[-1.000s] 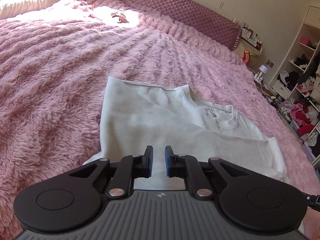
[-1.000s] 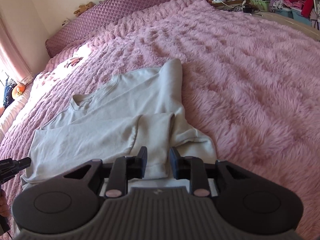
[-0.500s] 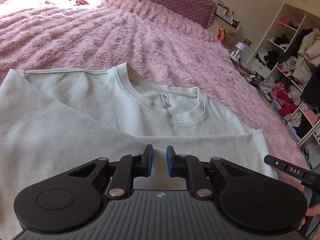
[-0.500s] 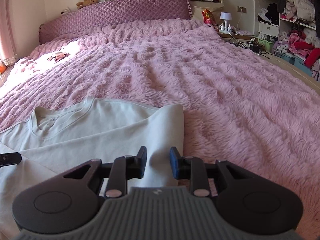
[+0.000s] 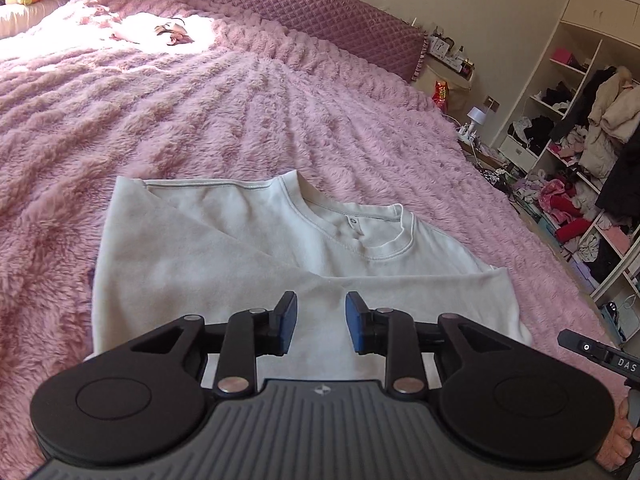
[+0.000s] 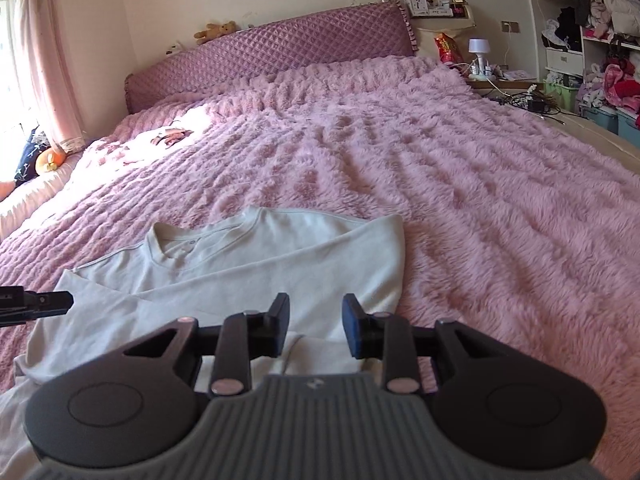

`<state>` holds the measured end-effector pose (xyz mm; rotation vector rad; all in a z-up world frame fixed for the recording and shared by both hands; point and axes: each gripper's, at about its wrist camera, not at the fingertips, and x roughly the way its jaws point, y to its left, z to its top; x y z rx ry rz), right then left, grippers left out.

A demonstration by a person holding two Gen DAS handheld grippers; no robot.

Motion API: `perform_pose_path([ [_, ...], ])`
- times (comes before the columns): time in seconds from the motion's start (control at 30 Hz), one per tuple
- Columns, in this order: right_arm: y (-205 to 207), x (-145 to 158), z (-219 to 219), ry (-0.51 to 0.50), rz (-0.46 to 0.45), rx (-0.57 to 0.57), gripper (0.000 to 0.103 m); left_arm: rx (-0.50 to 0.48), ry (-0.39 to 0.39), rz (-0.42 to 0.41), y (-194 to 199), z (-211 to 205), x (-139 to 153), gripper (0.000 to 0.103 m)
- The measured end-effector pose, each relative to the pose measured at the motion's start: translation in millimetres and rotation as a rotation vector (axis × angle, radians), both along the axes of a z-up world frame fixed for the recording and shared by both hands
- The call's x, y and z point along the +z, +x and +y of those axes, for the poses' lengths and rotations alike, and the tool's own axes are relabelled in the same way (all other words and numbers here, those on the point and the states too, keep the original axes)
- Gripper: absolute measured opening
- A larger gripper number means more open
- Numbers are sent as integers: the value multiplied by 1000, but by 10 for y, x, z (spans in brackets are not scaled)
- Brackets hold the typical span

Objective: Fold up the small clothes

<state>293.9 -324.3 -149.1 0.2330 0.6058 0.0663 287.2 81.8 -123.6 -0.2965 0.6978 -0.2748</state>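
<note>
My left gripper (image 5: 321, 322) hangs over the near part of the white shirt (image 5: 248, 264), jaws parted a moderate gap, blue pads clear of the cloth – nothing held. They have just been opening, and only shirt fabric shows below the gap, not pinched.

My right gripper (image 6: 315, 326) is the same: jaws partly open, just been opening, nothing clamped. Shirt fabric lies under and past the gap.

The shirt lies flat on the pink fluffy blanket (image 5: 180, 120) and is partly folded. In the left view the collar (image 5: 372, 236) sits at about 1 o'clock from my fingers, and a folded-over flap crosses the body with its diagonal edge running from 10 o'clock down toward 2 o'clock. In the right view the white shirt (image 6: 256, 264) spreads from 9 to 12 o'clock of my fingers, collar at 11 o'clock, its right edge at about 1 o'clock.

The other gripper's black tip pokes in at the edge of each view – at 3 o'clock in the left one, 9 o'clock in the right one. Part of my hand (image 5: 620, 436) shows at lower right of the left view.

The purple quilted headboard (image 6: 272, 56) is far off at 12 o'clock, and cluttered shelves (image 5: 580, 152) at 2 o'clock in the left view.
</note>
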Motion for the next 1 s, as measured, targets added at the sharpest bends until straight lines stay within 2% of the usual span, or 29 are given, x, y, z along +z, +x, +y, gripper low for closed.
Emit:
perform_pose_path([
  [0.13,-336,-38,194,17,31,89,29,97,23,16,-225,372,-42,33],
  [0.23,-416,-189,288,18,73,104,29,161,9,69,-269,575,-181,33],
  [0.4,-381,-417,306,-1,150,39,28,188,34,146,-265,710,-470,32],
  [0.53,-414,-453,240,10,177,10,26,194,51,138,-306,693,-456,32],
  [0.6,-441,-440,242,-22,193,1,27,197,45,146,-340,687,-383,32],
  [0.7,-553,-331,158,24,195,-22,29,180,37,115,-504,651,-145,32],
  [0.77,-713,-193,117,50,176,-27,30,161,38,94,-662,609,51,40],
  [0.83,-938,-9,103,60,150,-15,34,135,62,77,-877,542,265,52],
  [0.93,-1308,232,94,59,126,43,39,86,97,48,-1305,434,545,62],
  [1.0,-1580,372,88,30,109,92,45,56,108,49,-1568,405,633,65],
])
